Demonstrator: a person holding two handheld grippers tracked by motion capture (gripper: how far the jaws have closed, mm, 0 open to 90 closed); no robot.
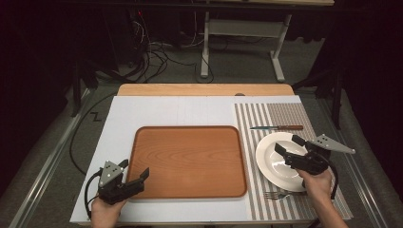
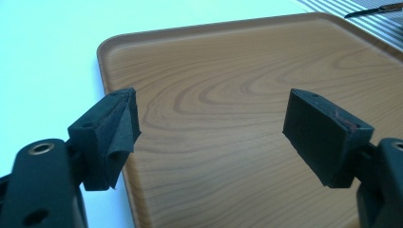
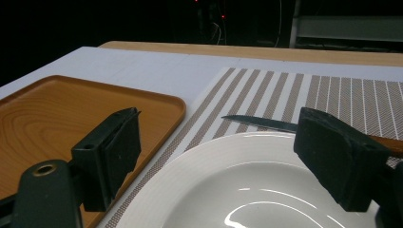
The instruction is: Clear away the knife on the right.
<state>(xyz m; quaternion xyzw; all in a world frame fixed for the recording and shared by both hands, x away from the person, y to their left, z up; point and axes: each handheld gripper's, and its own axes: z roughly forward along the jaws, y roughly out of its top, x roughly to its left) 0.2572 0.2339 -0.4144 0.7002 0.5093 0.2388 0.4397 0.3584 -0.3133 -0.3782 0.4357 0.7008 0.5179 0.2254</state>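
Observation:
A wooden tray lies in the middle of the white board, its bare grain close under the left gripper view. To its right a white plate sits on a striped placemat. My left gripper hovers open at the tray's near left corner, nothing between its pads. My right gripper stands open over the plate's near right part, jaws wide apart above the plate, holding nothing.
A knife with a wooden handle lies on the placemat behind the plate; its serrated blade points toward the tray. A fork lies in front of the plate. Bare white board stretches behind the tray.

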